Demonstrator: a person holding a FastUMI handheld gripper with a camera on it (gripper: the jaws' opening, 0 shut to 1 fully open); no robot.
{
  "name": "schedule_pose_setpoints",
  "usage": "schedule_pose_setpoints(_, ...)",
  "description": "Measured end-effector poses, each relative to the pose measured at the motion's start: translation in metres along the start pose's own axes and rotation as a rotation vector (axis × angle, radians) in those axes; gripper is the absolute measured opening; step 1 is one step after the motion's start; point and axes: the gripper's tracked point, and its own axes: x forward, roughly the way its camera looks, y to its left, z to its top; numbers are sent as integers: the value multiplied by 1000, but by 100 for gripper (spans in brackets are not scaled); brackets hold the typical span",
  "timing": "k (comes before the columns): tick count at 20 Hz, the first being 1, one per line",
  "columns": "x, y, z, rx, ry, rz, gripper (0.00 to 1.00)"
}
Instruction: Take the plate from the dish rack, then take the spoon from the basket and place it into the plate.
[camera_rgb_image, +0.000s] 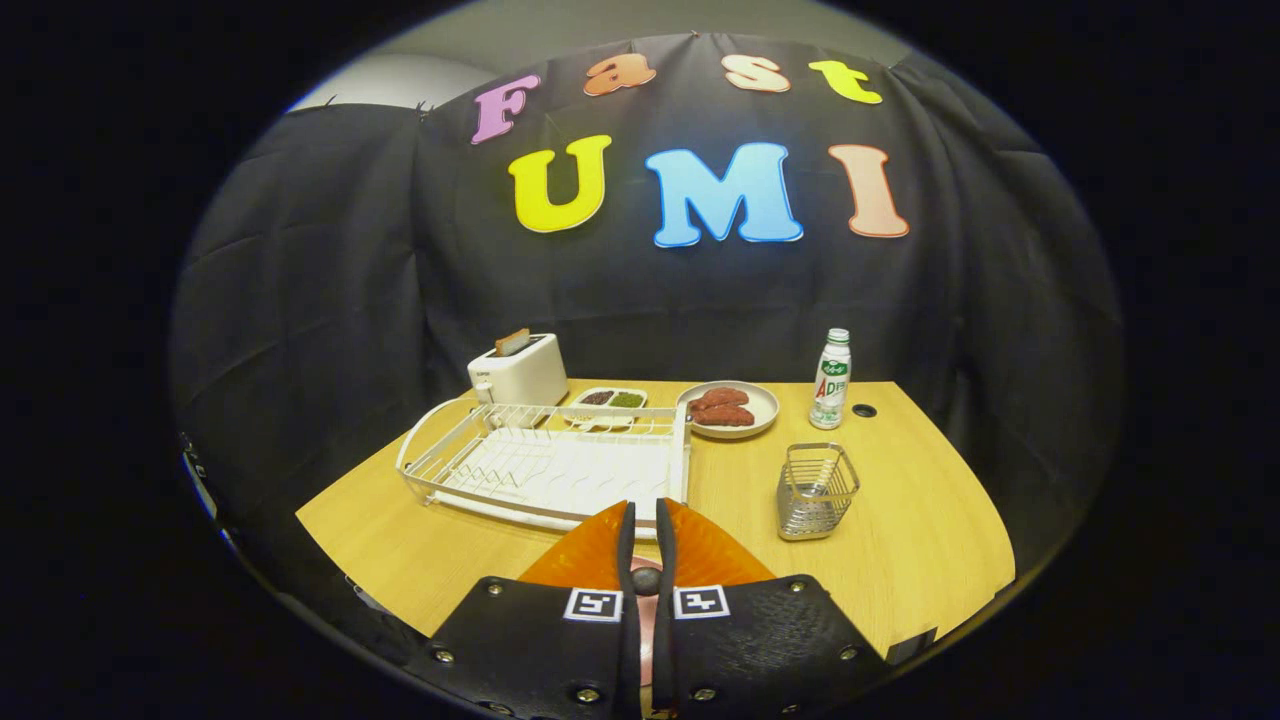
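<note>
Along the tabletop's far edge, from the left, stand a toaster with toast in its slot, a small tray of dark and green bits, a dish of red pieces, and a bottle. Nearer sit the bare rack and the wire basket, contents unclear. At the near edge, the gripper pinches the orange plate.

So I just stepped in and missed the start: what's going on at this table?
A person's hand-held gripper has its fingers closed close together on the rim of an orange plate, held just in front of the white dish rack. The rack's slots look bare. The wire basket stands to the right on the wooden table; something thin stands inside it, hard to make out. That step is not yet started.
</note>
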Motion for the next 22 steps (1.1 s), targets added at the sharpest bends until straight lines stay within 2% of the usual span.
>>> schedule_pose_setpoints(11,41,68,-27,-52,106,155,5)
schedule_pose_setpoints(14,50,76,-37,-69,147,178,5)
schedule_pose_setpoints(15,53,77,-40,-79,164,183,8)
schedule_pose_setpoints(17,54,78,-35,-86,162,190,12)
schedule_pose_setpoints(22,56,69,-28,-81,152,200,15)
